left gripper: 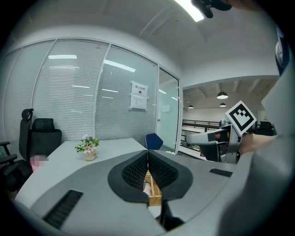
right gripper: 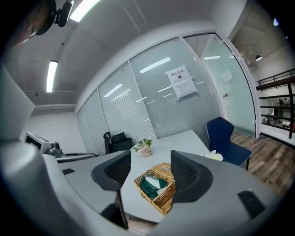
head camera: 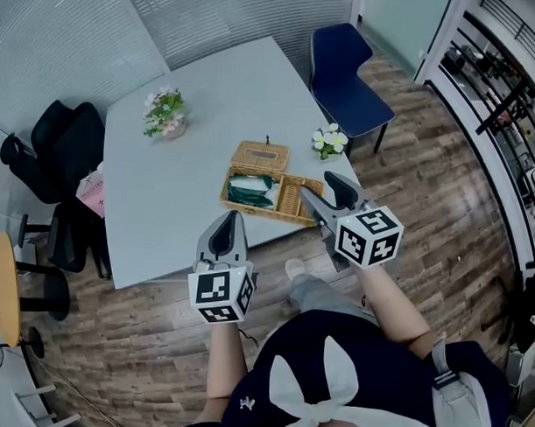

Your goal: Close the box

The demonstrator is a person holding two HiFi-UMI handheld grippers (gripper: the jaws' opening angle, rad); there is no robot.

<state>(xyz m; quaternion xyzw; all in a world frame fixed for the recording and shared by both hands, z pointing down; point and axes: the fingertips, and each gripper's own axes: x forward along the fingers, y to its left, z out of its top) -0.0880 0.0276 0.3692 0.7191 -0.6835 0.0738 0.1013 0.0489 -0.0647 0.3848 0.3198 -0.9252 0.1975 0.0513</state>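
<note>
A wicker box (head camera: 265,189) stands open near the front edge of the white table (head camera: 170,194). Its lid (head camera: 260,155) is tipped back, and a green packet (head camera: 251,189) lies inside. My right gripper (head camera: 325,194) hovers at the box's right front corner, open with nothing between its fingers. In the right gripper view the box (right gripper: 157,187) lies below and ahead of the right gripper (right gripper: 150,168). My left gripper (head camera: 226,234) is shut and empty, held off the table's front edge, short of the box. The left gripper (left gripper: 147,156) shows a sliver of the box (left gripper: 155,193) below its closed tips.
A potted flower (head camera: 165,114) stands at the table's far left, and a small white bouquet (head camera: 330,141) lies beside the box on the right. A blue chair (head camera: 347,83) is behind the table, a black chair (head camera: 57,159) to its left. Shelving (head camera: 500,104) lines the right wall.
</note>
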